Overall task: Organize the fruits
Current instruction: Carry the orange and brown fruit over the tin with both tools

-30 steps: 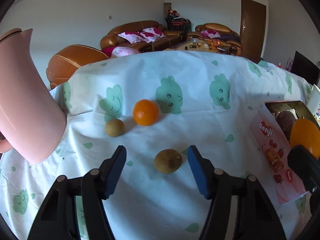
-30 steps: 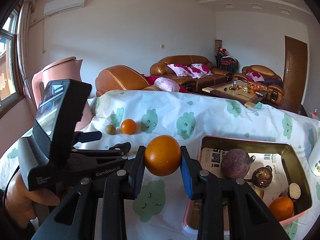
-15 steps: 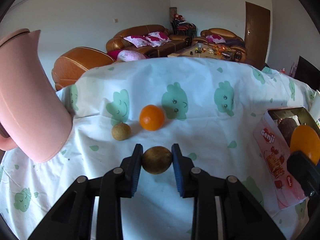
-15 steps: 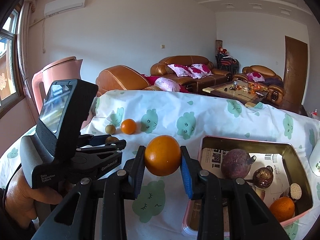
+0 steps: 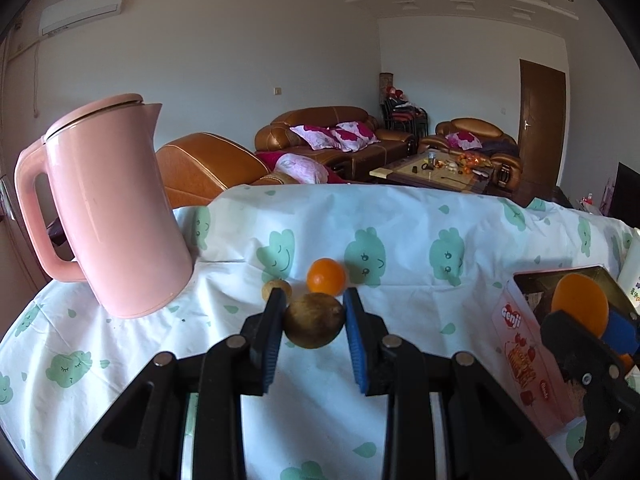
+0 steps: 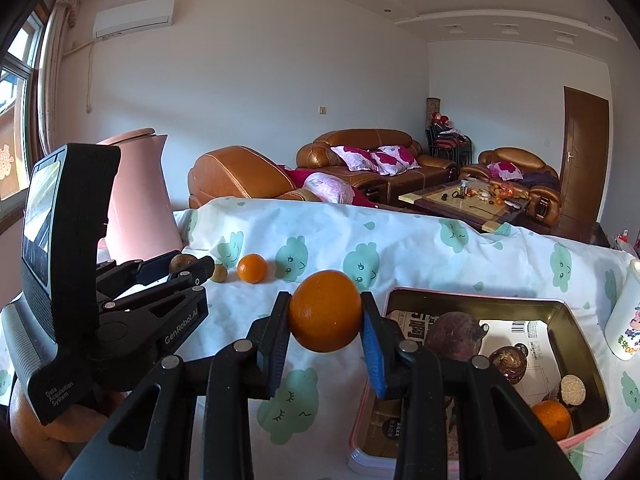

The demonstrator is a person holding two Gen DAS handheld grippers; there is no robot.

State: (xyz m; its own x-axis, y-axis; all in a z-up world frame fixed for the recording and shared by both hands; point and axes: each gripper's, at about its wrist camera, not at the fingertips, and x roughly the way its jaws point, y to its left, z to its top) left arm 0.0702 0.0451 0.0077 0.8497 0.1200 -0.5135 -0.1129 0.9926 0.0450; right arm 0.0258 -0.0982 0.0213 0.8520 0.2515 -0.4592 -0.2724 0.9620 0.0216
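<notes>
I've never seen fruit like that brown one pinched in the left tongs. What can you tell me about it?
The brown fruit is round, dull olive-brown, with a matte, faintly speckled skin. It looks whole and unbruised. The left tongs are shut on it, a blue pad pressing each side, and it seems lifted clear of the tablecloth. Just beyond it lie a small orange and a smaller brown fruit. I cannot tell what kind of fruit it is.
</notes>
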